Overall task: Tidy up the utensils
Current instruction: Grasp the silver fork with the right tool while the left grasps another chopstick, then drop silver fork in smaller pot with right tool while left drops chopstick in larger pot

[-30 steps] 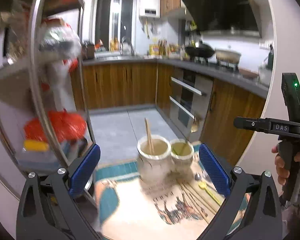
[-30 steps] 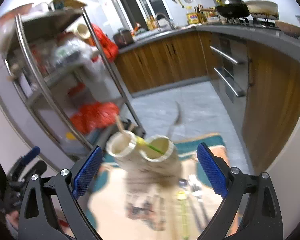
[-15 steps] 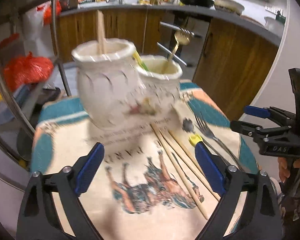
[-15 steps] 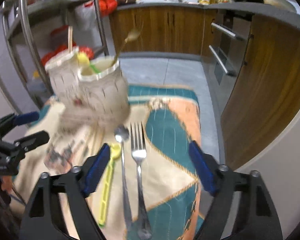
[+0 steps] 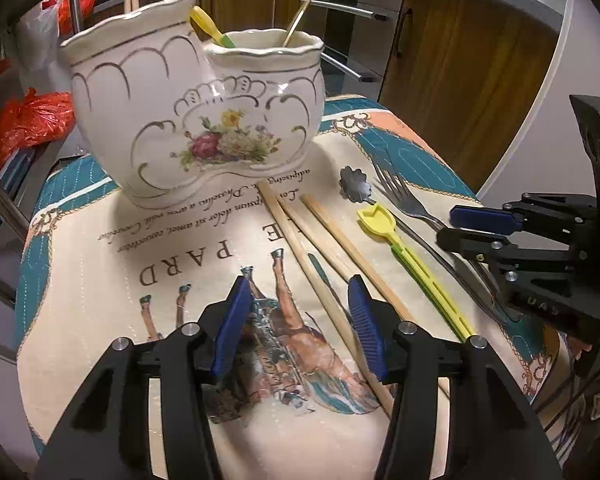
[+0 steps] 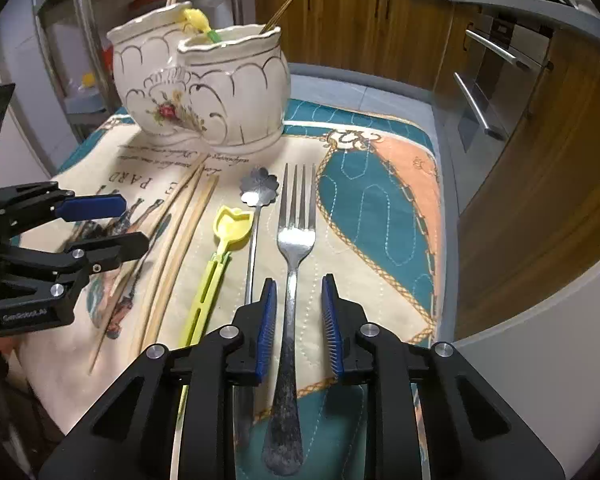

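Near the right edge of the printed cloth (image 6: 380,208) lies the steel fork (image 6: 294,264); the right gripper (image 6: 298,320) is closing around its handle, pads not yet touching. The left gripper (image 5: 300,324) is closing over a wooden chopstick (image 5: 320,284), still released. The ceramic holder (image 5: 196,100) stands at the far edge.

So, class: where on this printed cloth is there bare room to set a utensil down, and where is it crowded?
Bare: the cloth left of the chopsticks, below the holder, and the teal-orange patch right of the steel fork. Crowded: from chopsticks to fork, with the yellow utensil and flower spoon between.
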### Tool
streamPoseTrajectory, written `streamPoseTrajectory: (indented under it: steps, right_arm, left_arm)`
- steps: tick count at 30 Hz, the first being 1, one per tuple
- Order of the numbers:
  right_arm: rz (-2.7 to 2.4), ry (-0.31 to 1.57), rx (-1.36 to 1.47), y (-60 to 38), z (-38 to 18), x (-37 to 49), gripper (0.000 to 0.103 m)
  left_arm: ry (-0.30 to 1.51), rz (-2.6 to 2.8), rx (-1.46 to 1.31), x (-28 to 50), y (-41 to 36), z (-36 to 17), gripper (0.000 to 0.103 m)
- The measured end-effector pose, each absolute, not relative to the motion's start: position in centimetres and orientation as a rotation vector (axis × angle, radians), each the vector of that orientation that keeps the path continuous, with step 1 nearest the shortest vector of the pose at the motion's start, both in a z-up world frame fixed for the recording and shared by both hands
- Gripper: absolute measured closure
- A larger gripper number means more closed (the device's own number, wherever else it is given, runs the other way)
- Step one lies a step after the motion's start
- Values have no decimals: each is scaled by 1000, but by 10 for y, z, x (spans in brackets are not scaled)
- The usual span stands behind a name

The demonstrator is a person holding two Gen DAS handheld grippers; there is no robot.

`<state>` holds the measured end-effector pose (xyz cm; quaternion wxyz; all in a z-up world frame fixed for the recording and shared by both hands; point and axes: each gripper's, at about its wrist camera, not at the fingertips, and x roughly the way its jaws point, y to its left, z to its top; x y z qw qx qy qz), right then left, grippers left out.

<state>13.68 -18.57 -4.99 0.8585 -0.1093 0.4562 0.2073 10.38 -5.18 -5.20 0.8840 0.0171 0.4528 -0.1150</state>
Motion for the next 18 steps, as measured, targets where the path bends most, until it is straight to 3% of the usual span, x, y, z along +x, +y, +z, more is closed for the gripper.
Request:
streamPoseTrajectory:
  steps: [3, 5, 8, 10, 18]
  right_arm:
    - [431, 949, -213, -184, -51, 138, 81]
    - [432, 949, -199, -185, -52, 138, 85]
    - [457, 949, -174, -186, -52, 138, 97]
    - [462, 951, -178, -185, -52, 137, 97]
    - [459, 960, -186, -189, -52, 133, 97]
  left_arm:
    - [940, -221, 56, 105, -54, -56, 64]
    - [920, -206, 87, 105, -54, -56, 90]
    - [931, -251, 81, 108, -48, -55, 92]
    - [945, -276, 97, 107, -40, -52, 98]
    - [998, -304, 196, 93, -7, -46, 97]
